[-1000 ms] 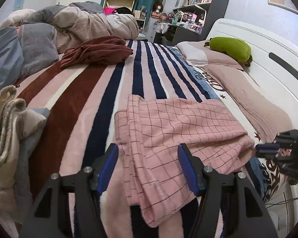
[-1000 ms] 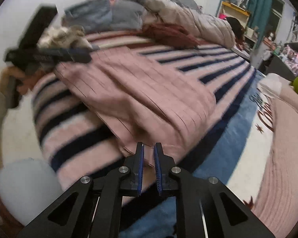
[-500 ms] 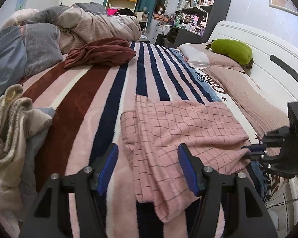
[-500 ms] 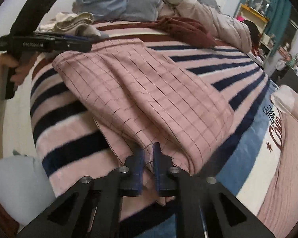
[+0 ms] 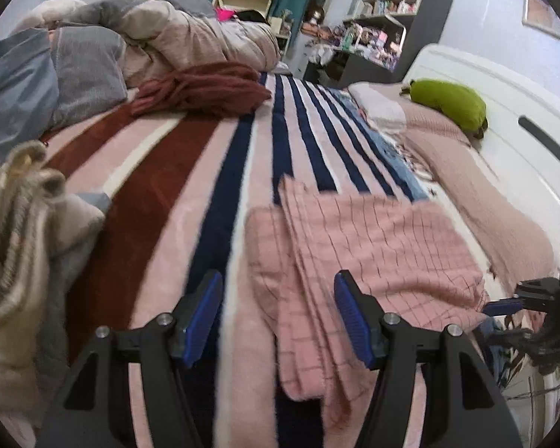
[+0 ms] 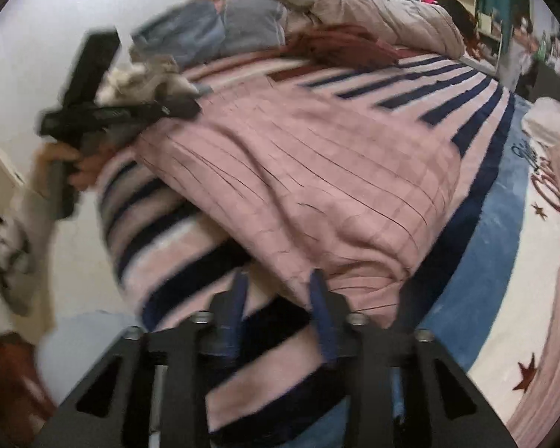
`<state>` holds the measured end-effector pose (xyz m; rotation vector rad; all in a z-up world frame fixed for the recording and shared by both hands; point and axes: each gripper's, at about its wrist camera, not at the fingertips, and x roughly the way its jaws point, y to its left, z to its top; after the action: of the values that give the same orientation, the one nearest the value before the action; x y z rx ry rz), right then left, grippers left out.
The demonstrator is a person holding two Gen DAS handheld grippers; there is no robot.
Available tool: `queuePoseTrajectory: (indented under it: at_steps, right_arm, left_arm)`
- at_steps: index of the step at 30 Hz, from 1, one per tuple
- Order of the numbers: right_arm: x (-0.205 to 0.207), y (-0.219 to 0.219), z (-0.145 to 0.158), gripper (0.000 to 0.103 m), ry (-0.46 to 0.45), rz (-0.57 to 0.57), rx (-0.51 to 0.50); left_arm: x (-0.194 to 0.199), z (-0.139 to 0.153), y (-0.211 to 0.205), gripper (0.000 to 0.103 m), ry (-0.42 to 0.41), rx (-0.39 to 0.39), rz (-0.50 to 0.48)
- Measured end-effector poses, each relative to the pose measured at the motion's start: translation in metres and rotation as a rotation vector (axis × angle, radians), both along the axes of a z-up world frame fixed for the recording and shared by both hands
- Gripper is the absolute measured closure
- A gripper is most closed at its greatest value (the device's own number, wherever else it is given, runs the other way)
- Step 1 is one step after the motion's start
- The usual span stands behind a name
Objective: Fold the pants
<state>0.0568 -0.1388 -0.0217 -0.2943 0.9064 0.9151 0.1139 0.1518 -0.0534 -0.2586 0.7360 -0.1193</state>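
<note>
At the far left of the left wrist view a heap of beige knit clothing (image 5: 15, 231) is cut off by the frame edge. The striped blanket (image 5: 190, 171) covers the bed, with a maroon garment (image 5: 205, 89) bunched at its far end. The left claw (image 5: 276, 313) stands wide open, gripping nothing; its right finger overlaps the near folds of the pink checked pants (image 5: 373, 246), which lie folded on the blanket, right of centre. A green plush (image 5: 448, 102) rests on the pillows at the far right.

In the blurred right wrist view, the left claw (image 6: 175, 108) shows at the far left, its tips hard to make out. The pants (image 6: 317, 186) fill the centre. The right claw (image 6: 280, 306) is parted, its fingers apparently just at the pants' near edge; contact cannot be judged.
</note>
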Motion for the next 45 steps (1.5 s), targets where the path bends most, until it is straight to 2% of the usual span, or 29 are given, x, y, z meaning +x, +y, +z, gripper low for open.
queuePoseTrajectory:
  at_steps: [2, 5, 9, 11, 15, 18, 20, 23, 25, 26, 28, 30, 33, 45]
  right_arm:
    - [0.004, -0.009, 0.02, 0.065, -0.007, -0.023, 0.08]
    - [0.026, -0.025, 0.038, 0.047, -0.02, -0.154, 0.16]
    - [0.063, -0.043, 0.027, 0.044, 0.008, -0.332, 0.184]
    - [0.079, -0.05, 0.008, 0.044, 0.084, -0.384, 0.222]
    - [0.096, -0.055, -0.029, 0.043, 0.221, -0.394, 0.276]
    - [0.101, -0.051, -0.044, 0.044, 0.27, -0.379, 0.293]
    - [0.106, -0.05, -0.054, 0.051, 0.302, -0.364, 0.3]
    - [0.103, -0.048, -0.057, 0.057, 0.288, -0.349, 0.294]
    - [0.101, -0.046, -0.054, 0.064, 0.27, -0.342, 0.283]
    - [0.099, -0.044, -0.052, 0.069, 0.259, -0.338, 0.275]
    - [0.092, -0.038, -0.046, 0.075, 0.213, -0.318, 0.249]
    - [0.086, -0.034, -0.038, 0.079, 0.171, -0.306, 0.227]
    - [0.082, -0.03, -0.029, 0.081, 0.135, -0.308, 0.22]
    - [0.06, -0.002, 0.031, 0.083, 0.02, -0.279, 0.228]
  left_arm:
    - [0.004, 0.006, 0.01, 0.041, -0.018, -0.037, 0.009]
    - [0.015, 0.005, 0.015, 0.041, -0.007, -0.082, -0.01]
    - [0.031, -0.011, 0.013, 0.041, 0.048, -0.143, -0.021]
    - [0.036, -0.023, 0.013, 0.041, 0.075, -0.164, -0.017]
    - [0.041, -0.049, 0.018, 0.041, 0.128, -0.256, -0.032]
    - [0.041, -0.052, 0.016, 0.041, 0.121, -0.253, -0.044]
    - [0.041, -0.051, 0.013, 0.041, 0.123, -0.267, -0.067]
    - [0.043, -0.051, 0.007, 0.054, 0.136, -0.304, -0.113]
    - [0.043, -0.049, 0.0, 0.058, 0.131, -0.264, -0.111]
    - [0.042, -0.048, -0.001, 0.067, 0.128, -0.256, -0.114]
    - [0.04, -0.043, -0.004, 0.074, 0.117, -0.238, -0.11]
    - [0.036, -0.035, -0.008, 0.082, 0.097, -0.183, -0.105]
    - [0.031, -0.026, -0.011, 0.086, 0.074, -0.138, -0.101]
    - [0.0, 0.034, 0.007, 0.089, -0.054, -0.082, -0.113]
